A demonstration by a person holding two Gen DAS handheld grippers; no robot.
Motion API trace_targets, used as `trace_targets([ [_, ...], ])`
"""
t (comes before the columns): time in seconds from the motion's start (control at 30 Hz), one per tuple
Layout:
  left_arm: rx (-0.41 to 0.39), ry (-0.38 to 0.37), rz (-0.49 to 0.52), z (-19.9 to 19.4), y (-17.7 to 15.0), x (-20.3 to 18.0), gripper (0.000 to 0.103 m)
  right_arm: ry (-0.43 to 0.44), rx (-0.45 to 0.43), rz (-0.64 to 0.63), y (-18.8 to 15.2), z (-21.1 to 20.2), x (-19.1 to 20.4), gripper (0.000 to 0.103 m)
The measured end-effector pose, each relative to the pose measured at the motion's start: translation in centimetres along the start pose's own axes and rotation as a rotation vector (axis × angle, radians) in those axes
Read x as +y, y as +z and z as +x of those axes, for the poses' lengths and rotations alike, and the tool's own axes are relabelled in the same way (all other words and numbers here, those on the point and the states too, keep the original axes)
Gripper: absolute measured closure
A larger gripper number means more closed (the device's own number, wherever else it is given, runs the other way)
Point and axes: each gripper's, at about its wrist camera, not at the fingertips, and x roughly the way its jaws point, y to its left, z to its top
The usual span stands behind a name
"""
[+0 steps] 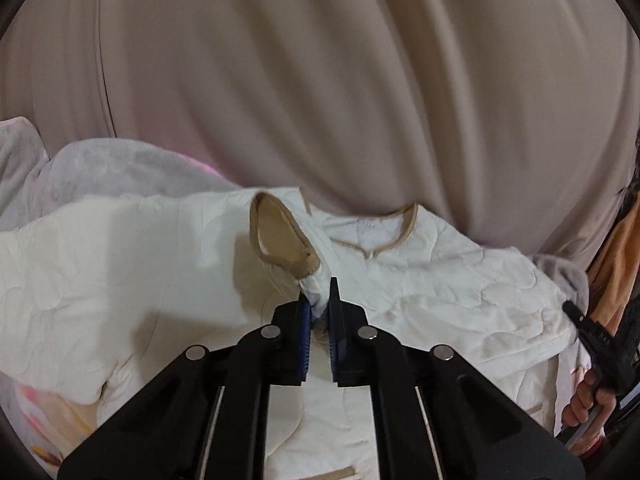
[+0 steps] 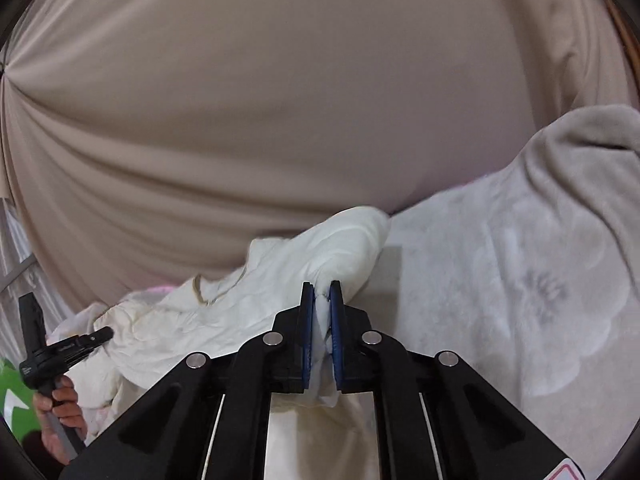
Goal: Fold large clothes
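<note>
A large cream quilted garment [image 1: 432, 280] with tan trim lies spread out, its V-neck collar [image 1: 376, 240] toward the far side. My left gripper [image 1: 319, 300] is shut on a fold of the garment near a tan-edged sleeve opening [image 1: 280, 240]. My right gripper [image 2: 322, 296] is shut on another bunched fold of the same garment [image 2: 344, 248], lifted a little. The right gripper also shows at the right edge of the left wrist view [image 1: 600, 344]. The left gripper shows at the left edge of the right wrist view [image 2: 52, 344].
A beige curtain [image 1: 320, 80] hangs close behind the garment. A pale grey fleece blanket with flower pattern [image 2: 520, 280] covers the surface beneath. Orange cloth [image 1: 616, 256] hangs at the far right. A green object [image 2: 12, 396] is at the left edge.
</note>
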Motion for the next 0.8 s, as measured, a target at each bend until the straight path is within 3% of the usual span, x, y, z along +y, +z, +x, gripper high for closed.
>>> trace_targets([
  [0.03, 0.026, 0.002, -0.004, 0.9, -0.2, 0.2, 0.096, -0.043, 0.029, -0.008, -0.5, 0.7, -0.8, 0.096],
  [0.1, 0.158, 0.064, 0.01, 5.1, -2.6, 0.8, 0.096, -0.156, 0.216, 0.002, -2.8, 4.7, -3.4, 0.098],
  [0.17, 0.263, 0.091, 0.001, 8.2, -5.3, 1.7, 0.095, -0.162, 0.325, 0.036, -4.8, 6.6, -5.0, 0.098],
  [0.3, 0.24, 0.037, -0.059, 5.5, -4.7, 2.9, 0.092, -0.16, 0.259, 0.009, -3.2, 2.1, -4.0, 0.089],
  [0.33, 0.243, 0.011, -0.065, 4.0, -4.5, 3.3, 0.084, -0.162, 0.254, -0.014, -3.0, 0.6, -3.6, 0.088],
  [0.4, 0.238, -0.026, -0.075, 0.7, -4.7, 4.4, 0.054, -0.133, 0.279, -0.057, -3.5, -3.1, -2.9, 0.075],
  [0.43, 0.23, -0.03, -0.082, -1.3, -5.1, 5.3, 0.031, -0.115, 0.299, -0.075, -3.9, -4.8, -2.7, 0.058],
  [0.47, 0.224, -0.023, -0.089, -3.5, -5.9, 6.2, 0.019, -0.098, 0.323, -0.094, -4.9, -6.5, -2.1, 0.046],
  [0.57, 0.259, 0.002, -0.119, -8.8, -10.1, 9.2, 0.016, -0.047, 0.429, -0.123, -9.3, -11.3, -2.1, 0.039],
  [0.7, 0.345, 0.043, -0.22, -14.0, -16.6, 13.3, 0.016, -0.04, 0.544, -0.072, -14.8, -15.8, -3.3, 0.035],
  [0.73, 0.363, 0.032, -0.245, -14.8, -17.8, 13.9, 0.016, -0.03, 0.558, -0.052, -15.8, -16.4, -3.4, 0.035],
  [0.8, 0.318, 0.026, -0.204, -16.4, -19.0, 13.6, 0.018, -0.022, 0.521, -0.038, -17.3, -17.4, -3.6, 0.035],
])
